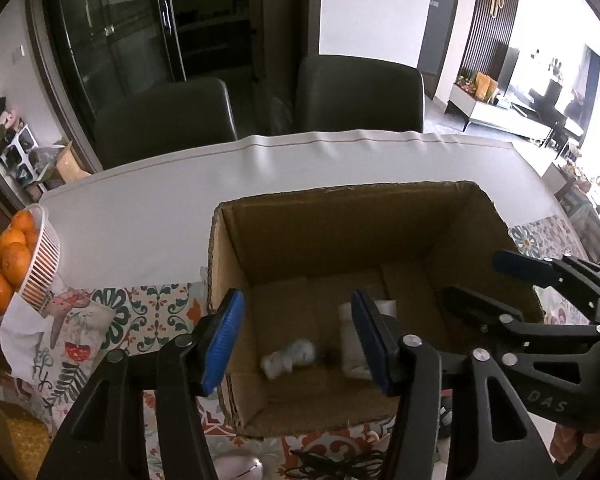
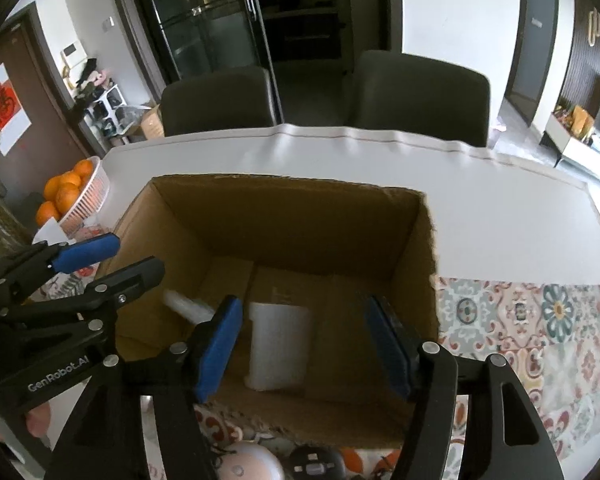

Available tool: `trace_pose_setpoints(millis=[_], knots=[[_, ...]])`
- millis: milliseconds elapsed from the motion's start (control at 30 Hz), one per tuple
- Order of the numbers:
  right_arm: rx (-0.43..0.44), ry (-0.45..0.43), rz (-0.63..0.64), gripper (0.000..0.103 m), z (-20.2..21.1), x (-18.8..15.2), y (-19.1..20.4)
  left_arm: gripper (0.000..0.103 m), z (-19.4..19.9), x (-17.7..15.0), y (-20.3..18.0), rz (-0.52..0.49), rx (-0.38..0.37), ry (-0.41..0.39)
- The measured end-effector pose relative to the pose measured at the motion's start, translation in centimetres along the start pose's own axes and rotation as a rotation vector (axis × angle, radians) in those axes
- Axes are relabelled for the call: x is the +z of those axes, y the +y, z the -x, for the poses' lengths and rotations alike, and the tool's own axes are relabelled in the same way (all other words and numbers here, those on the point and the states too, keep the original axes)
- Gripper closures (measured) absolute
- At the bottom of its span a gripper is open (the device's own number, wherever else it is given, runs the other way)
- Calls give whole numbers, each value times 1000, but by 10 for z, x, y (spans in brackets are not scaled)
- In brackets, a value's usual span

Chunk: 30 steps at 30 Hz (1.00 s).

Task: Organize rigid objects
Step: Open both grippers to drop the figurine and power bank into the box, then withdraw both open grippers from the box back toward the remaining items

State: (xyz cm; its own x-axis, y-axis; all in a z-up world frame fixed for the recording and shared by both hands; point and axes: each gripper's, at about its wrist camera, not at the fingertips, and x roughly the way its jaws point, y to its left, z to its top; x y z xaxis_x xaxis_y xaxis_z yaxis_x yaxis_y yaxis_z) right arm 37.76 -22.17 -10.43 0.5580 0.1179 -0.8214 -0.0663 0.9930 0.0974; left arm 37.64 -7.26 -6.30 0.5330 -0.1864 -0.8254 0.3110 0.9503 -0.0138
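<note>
Patterned tablecloth [image 2: 540,320] under cardboard box [image 2: 284,220]; both claws, left [image 1: 298,342] and right [image 2: 306,346], wide open, empty ("GenRobot.AI" printed).

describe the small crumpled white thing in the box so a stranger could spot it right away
Find the open cardboard box on the table, just ahead of the left hand-held gripper. On its floor lies a small, lumpy white bundle with faint blue marks. Unlike the tall, smooth white container right beside it, it is low, crumpled and irregular.
</note>
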Motion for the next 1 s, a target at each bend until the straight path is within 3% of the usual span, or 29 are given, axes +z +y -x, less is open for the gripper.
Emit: trace_pose_setpoints(millis=[333,433,567,1000], knots=[[-102,-105,5,35,48,-14,0,6,50,-19,-7,13,117,-122],[-130,-147,9,31,66,-20,3,1,67,-25,-9,12,160,-165],[-166,-216,10,22,94,-31,6,0,92,-35,-13,6,189,-216],[-170,-350,8,20,153,-73,17,0,145,-76,-28,29,202,-310]])
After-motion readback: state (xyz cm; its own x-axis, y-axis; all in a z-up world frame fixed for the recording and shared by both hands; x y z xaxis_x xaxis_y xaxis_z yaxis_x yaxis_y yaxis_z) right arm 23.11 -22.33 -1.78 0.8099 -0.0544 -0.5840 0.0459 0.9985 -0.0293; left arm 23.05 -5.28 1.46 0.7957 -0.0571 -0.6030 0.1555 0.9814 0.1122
